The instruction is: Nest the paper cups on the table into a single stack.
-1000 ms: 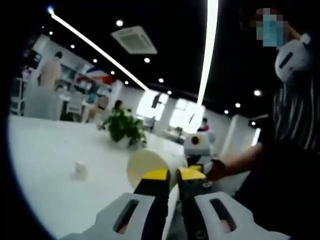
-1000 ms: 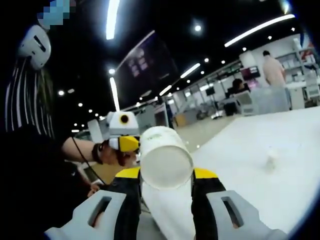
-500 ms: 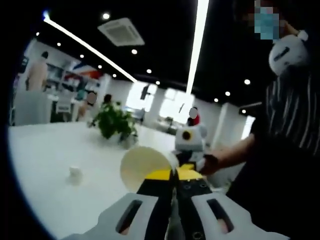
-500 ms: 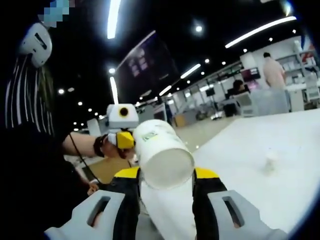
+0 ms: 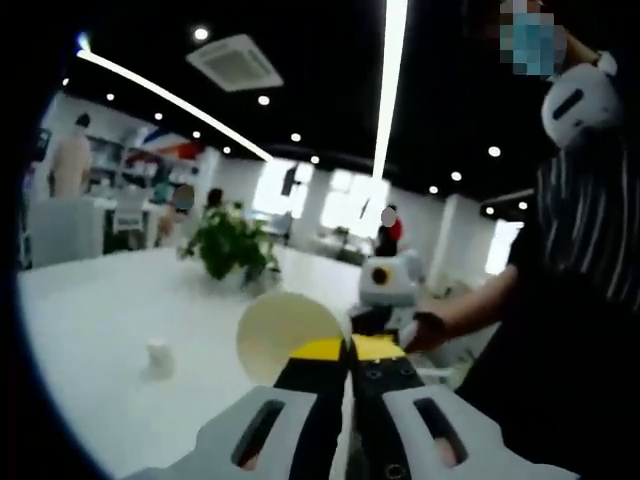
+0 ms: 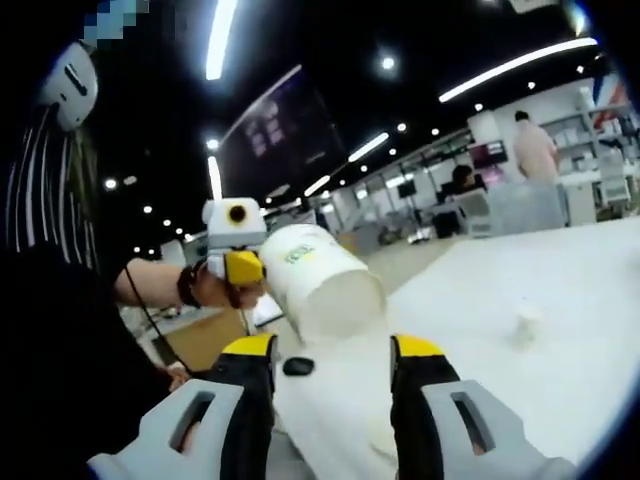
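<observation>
Your left gripper [image 5: 347, 349], bottom center, has its jaws pinched on a paper cup [image 5: 281, 333] rim. Your right gripper [image 6: 333, 350] jaws are spread, nothing between them; the cup hangs just beyond, center frame. Farther off, a small white object [image 5: 158, 357] sits on the table [image 5: 90, 330].

A white paper cup [image 6: 320, 282] is being held on its side above the white table [image 6: 560, 300], its bottom turned toward the right gripper view and a small green mark showing on its wall near the rim end. It is being pinched at the far, rim end by the left gripper [image 6: 245, 268]. In the left gripper view the same cup [image 5: 285, 335] is being shown mouth-on, its cream-coloured inside facing the view, the rim gripped between closed yellow-tipped jaws. Whether it is a single cup or several nested cannot be told.
</observation>
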`<move>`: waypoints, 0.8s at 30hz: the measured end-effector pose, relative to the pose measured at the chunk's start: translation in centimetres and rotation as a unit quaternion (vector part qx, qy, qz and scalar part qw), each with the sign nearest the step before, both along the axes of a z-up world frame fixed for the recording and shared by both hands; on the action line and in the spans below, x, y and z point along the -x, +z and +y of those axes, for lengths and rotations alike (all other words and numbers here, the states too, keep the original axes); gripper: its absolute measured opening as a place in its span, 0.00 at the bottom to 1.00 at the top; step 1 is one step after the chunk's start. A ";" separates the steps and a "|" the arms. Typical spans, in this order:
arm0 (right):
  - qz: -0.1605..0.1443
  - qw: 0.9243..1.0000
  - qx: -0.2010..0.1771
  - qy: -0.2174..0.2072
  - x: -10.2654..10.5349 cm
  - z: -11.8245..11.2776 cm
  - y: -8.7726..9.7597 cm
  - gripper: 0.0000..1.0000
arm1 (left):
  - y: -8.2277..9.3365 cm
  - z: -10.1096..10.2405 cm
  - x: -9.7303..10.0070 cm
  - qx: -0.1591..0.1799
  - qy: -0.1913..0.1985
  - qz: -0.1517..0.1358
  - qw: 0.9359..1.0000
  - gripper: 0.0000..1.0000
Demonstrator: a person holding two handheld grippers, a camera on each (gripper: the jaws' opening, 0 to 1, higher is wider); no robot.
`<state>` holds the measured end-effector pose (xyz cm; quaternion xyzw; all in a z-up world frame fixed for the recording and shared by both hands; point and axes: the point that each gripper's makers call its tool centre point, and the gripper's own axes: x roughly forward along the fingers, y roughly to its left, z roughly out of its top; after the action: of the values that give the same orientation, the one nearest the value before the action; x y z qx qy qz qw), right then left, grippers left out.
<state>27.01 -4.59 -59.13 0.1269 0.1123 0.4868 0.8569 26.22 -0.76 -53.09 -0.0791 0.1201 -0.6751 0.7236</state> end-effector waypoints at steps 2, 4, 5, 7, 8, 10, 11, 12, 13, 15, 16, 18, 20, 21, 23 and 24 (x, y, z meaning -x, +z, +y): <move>0.001 1.000 0.005 -0.008 0.0 -0.6 -0.3 0.42 | 0.0 -0.1 0.0 -0.004 -0.003 -0.012 1.000 0.00; 0.002 1.000 0.008 -0.016 -0.2 -1.2 -0.6 0.42 | 0.0 -0.1 -0.2 -0.008 -0.003 -0.013 1.000 0.00; 0.003 1.000 0.010 -0.021 -0.3 -1.6 -0.8 0.42 | -0.1 0.0 -0.3 -0.010 -0.003 -0.013 1.000 0.00; -0.001 0.999 0.024 -0.032 -0.6 -2.3 -1.1 0.42 | -0.3 0.1 -0.7 -0.017 -0.001 -0.014 1.000 0.00; -0.010 0.998 0.041 -0.043 -0.9 -2.9 -1.4 0.43 | -0.5 0.2 -1.0 -0.020 0.000 -0.012 1.000 0.00; -0.018 0.997 0.058 -0.055 -1.3 -3.6 -1.6 0.43 | -0.6 0.4 -1.2 -0.022 0.001 -0.010 1.000 0.00; -0.022 0.996 0.063 -0.064 -1.5 -4.0 -1.6 0.44 | -0.8 0.5 -1.4 -0.031 0.004 -0.009 0.999 0.00; -0.023 0.995 0.067 -0.070 -1.7 -4.3 -1.6 0.44 | -1.0 0.6 -1.4 -0.035 0.005 -0.009 0.999 0.00; -0.024 0.994 0.074 -0.079 -2.0 -4.9 -1.7 0.44 | -1.0 0.6 -1.4 -0.037 0.005 -0.012 0.999 0.00; -0.027 0.992 0.082 -0.096 -2.6 -5.8 -1.7 0.44 | -0.9 0.7 -1.5 -0.042 0.005 -0.008 0.999 0.00; -0.027 0.991 0.083 -0.097 -2.7 -5.9 -1.8 0.44 | -0.8 0.7 -1.5 -0.043 0.005 -0.008 0.999 0.00; -0.025 0.988 0.094 -0.116 -3.3 -6.9 -2.1 0.45 | -0.9 0.8 -1.6 -0.046 0.005 -0.014 0.999 0.00; -0.021 0.985 0.103 -0.137 -4.0 -8.0 -2.3 0.48 | -1.2 0.9 -1.8 -0.055 0.006 -0.013 0.998 0.00; -0.015 0.982 0.114 -0.148 -4.3 -8.6 -2.7 0.50 | -1.4 0.9 -1.8 -0.060 0.006 -0.014 0.998 0.00; -0.017 0.979 0.122 -0.160 -4.8 -9.3 -2.7 0.52 | -1.7 1.0 -2.0 -0.067 0.009 -0.021 0.997 0.00; -0.018 0.978 0.125 -0.165 -4.9 -9.6 -2.8 0.53 | -1.8 1.0 -2.0 -0.069 0.010 -0.023 0.997 0.00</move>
<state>31.87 -14.18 -61.89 0.0266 0.1344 0.3234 0.9363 28.23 0.23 -54.85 -0.0145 0.1486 -0.6594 0.7369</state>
